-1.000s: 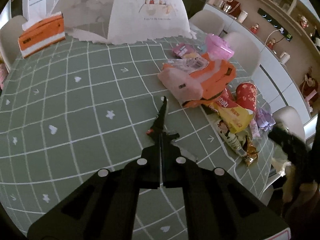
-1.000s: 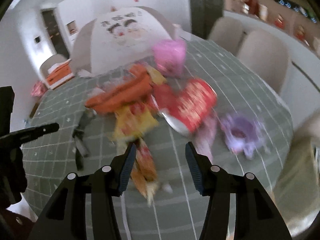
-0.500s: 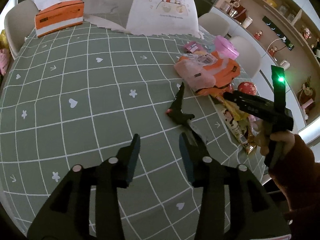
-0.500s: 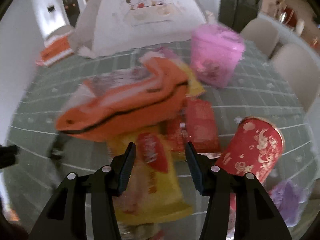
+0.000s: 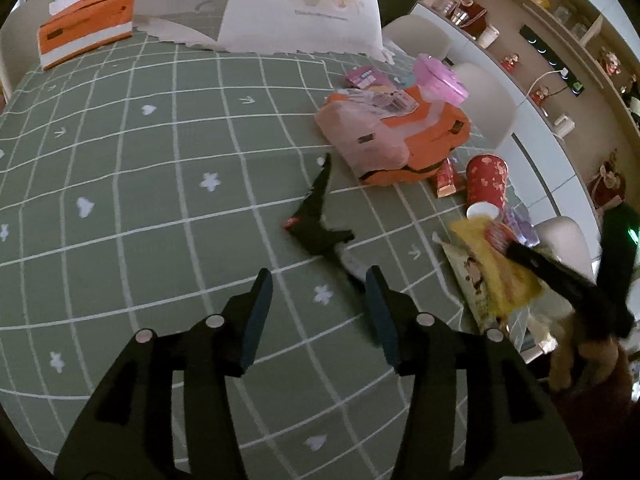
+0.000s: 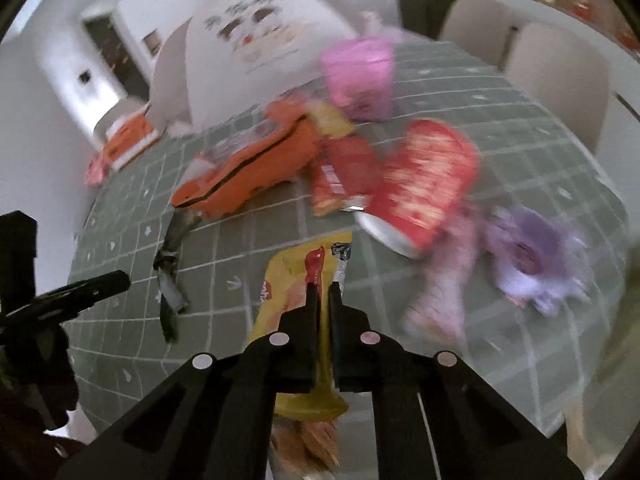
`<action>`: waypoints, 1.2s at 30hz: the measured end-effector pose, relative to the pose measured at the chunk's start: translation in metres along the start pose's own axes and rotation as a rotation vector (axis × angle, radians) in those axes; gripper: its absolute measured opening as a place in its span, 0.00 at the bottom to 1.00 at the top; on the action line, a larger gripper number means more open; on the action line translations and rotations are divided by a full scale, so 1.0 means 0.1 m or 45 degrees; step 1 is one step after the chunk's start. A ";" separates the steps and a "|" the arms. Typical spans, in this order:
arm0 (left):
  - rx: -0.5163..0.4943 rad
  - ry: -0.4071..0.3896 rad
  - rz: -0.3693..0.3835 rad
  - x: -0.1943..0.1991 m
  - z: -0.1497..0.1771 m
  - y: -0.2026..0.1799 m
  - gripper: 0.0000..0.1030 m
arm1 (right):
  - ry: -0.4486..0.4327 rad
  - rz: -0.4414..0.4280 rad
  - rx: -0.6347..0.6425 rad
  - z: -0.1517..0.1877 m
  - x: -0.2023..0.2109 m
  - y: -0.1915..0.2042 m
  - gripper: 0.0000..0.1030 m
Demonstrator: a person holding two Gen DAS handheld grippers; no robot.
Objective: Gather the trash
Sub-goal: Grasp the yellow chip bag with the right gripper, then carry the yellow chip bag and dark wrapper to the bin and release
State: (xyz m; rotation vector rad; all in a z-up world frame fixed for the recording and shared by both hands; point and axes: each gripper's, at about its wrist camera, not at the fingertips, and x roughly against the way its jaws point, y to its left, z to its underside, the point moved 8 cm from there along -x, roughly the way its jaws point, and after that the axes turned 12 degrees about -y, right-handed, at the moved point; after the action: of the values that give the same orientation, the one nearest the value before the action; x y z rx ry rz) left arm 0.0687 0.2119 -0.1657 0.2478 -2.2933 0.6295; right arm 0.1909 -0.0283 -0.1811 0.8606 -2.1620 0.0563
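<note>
- The table [image 5: 120,184] carries a matte green cloth with a white grid and small white flower and heart prints.
- A yellow snack wrapper [image 6: 298,280] is glossy, crinkled film with a red stripe; a flat, elongated pouch.
- Its long axis runs along my right gripper's [image 6: 325,290] pointing line, away from the camera, far end toward the red paper cup [image 6: 424,192]. It sits at the near table edge, apparently lifted.
- My right jaws have just closed to a narrow slit and are clenched on the yellow snack wrapper, pads pressing the film at mid-length.
- A black wrapper [image 5: 316,220] lies flat on the cloth: thin, dark, creased, one tapered end pointing toward the orange pouch [image 5: 420,140].
- My left gripper [image 5: 318,300] has just been opening; its jaws stand about half apart, released, with nothing between them. The black wrapper lies just beyond the fingertips.
</note>
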 end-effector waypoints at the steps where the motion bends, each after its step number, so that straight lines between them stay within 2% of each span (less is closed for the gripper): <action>1: 0.007 0.001 -0.008 -0.05 -0.01 -0.03 0.45 | -0.021 0.039 -0.012 0.03 0.13 -0.10 0.07; 3: 0.035 -0.025 -0.054 -0.14 -0.07 -0.08 0.45 | -0.048 0.077 -0.018 0.05 0.28 -0.20 0.07; 6: 0.058 -0.061 -0.235 -0.27 -0.15 -0.03 0.45 | -0.085 0.124 -0.018 0.08 0.49 -0.38 0.07; 8: 0.090 -0.049 -0.293 -0.37 -0.17 -0.01 0.45 | -0.100 0.122 -0.048 0.09 0.59 -0.47 0.07; 12: 0.056 -0.041 -0.337 -0.47 -0.17 -0.12 0.45 | -0.130 0.139 -0.054 0.05 0.73 -0.59 0.07; 16: 0.045 -0.017 -0.360 -0.55 -0.09 -0.17 0.35 | -0.159 0.144 -0.048 0.01 0.86 -0.66 0.07; 21: 0.049 -0.043 -0.304 -0.46 -0.11 -0.36 0.31 | -0.206 0.144 -0.030 -0.09 1.01 -0.72 0.07; 26: 0.012 -0.154 -0.190 -0.22 -0.35 -0.77 0.31 | -0.279 0.133 -0.009 -0.27 1.19 -0.81 0.07; 36: -0.231 -0.416 -0.026 0.33 -0.85 -1.88 0.31 | -0.415 0.112 0.046 -0.62 1.52 -1.00 0.07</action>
State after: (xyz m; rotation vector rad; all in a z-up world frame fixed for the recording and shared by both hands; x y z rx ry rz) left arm 0.1628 0.0938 -0.0214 0.3046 -2.6393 0.3876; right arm 0.2220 -0.1713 -0.0570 0.8404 -2.5101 -0.0016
